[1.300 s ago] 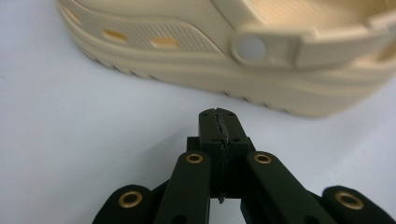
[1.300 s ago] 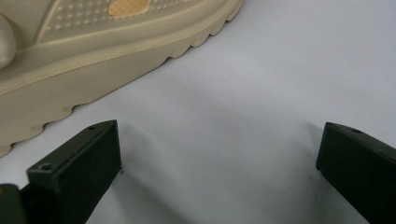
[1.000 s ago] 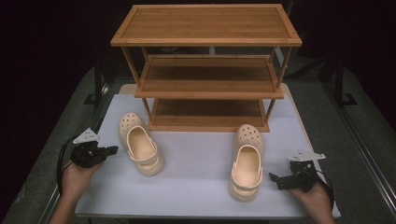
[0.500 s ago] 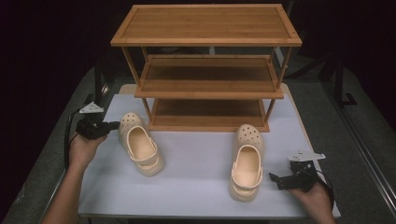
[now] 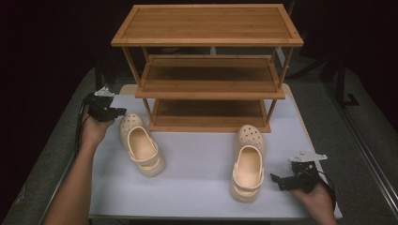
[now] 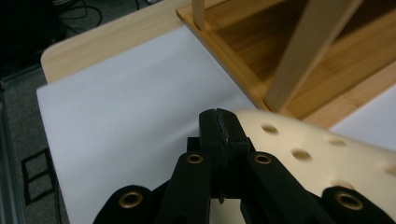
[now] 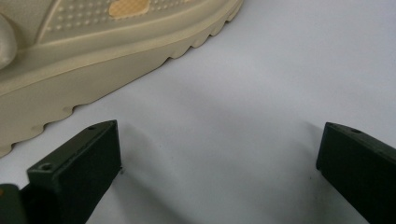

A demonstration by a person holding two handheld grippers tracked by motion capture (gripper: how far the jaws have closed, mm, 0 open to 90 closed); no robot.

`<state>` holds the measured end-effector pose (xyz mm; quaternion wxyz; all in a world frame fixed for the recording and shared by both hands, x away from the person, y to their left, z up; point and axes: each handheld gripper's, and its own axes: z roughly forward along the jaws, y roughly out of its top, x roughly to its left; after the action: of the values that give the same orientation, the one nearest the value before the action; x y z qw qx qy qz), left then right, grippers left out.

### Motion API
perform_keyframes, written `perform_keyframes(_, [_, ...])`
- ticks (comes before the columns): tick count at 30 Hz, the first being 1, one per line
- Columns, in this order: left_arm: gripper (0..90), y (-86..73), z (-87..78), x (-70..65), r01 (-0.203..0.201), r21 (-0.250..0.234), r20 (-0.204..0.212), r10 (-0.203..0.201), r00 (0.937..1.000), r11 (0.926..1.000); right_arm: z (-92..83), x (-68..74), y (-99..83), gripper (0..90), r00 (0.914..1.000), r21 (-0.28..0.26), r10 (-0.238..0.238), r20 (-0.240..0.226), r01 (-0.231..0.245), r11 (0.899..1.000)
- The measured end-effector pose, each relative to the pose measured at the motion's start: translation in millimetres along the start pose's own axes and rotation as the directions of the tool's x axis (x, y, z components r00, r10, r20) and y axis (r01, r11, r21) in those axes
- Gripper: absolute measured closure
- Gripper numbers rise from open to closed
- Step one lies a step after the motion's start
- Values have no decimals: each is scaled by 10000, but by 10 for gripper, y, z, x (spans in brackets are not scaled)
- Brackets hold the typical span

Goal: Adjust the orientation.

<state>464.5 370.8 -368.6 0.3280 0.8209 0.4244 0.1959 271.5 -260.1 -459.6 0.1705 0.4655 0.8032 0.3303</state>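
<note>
Claw of the left hand, held above the left rear part of the bench, has its jaws pressed together with nothing between them; in the left gripper view the claw points over the perforated toe of the left clog, with a leg of the shoe rack just beyond. Claw of the right hand lies low at the right front of the bench, its jaws spread wide apart and empty; in the right gripper view the claw faces bare white surface, with the ribbed sole edge of the right clog near its left jaw but apart from it. Left clog, cream-coloured, rests on the bench with its toe toward the rack, angled slightly, just beside the left claw. Right clog, of the same colour, stands on the bench, toe toward the rack, just left of the right claw. The two clogs are well apart. Three-tier wooden shoe rack stands at the rear centre of the bench; all shelves are bare. White sheet covers most of the bench, leaving a wooden margin at the rear left corner.
</note>
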Motion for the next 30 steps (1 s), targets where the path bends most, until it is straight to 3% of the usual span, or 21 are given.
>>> perform_keyframes(7, [900, 109, 184, 98, -61, 273, -75, 63, 10000, 9996, 0, 0, -1, 0, 10000, -4, -2, 2, 2, 10000])
perform_keyframes(12, [900, 64, 278, 117, -5, 662, -73, 10, 10000, 9978, 0, 0, 0, 0, 10000, -2, -3, -1, 3, 10000])
perform_keyframes(14, [900, 29, 309, 120, 5, 820, 123, -16, 9999, 9966, 0, 0, -1, 0, 10000, -3, -2, -1, 2, 10000])
perform_keyframes(22, [900, 19, 280, 84, -18, 942, 78, 11, 10000, 9955, 0, 0, -1, 0, 10000, -2, -5, 0, 5, 10000])
perform_keyframes(25, [900, 3, 251, 54, -198, 944, 43, 194, 9998, 9953, 0, 0, -1, 0, 10000, 0, -2, 1, 2, 10000])
perform_keyframes(27, [900, -33, 233, 29, -174, 871, 133, 163, 9998, 9960, 0, 0, -1, 0, 10000, 2, -4, 1, 4, 10000])
perform_keyframes(29, [900, -83, 236, -14, -304, 834, 532, 261, 9982, 9961, 0, 0, 0, 0, 10000, -1, -3, 0, 3, 10000])
perform_keyframes(30, [900, -99, 225, -46, -284, 782, 413, 252, 9988, 9965, 0, 0, -1, 0, 10000, 6, -6, 2, 6, 10000])
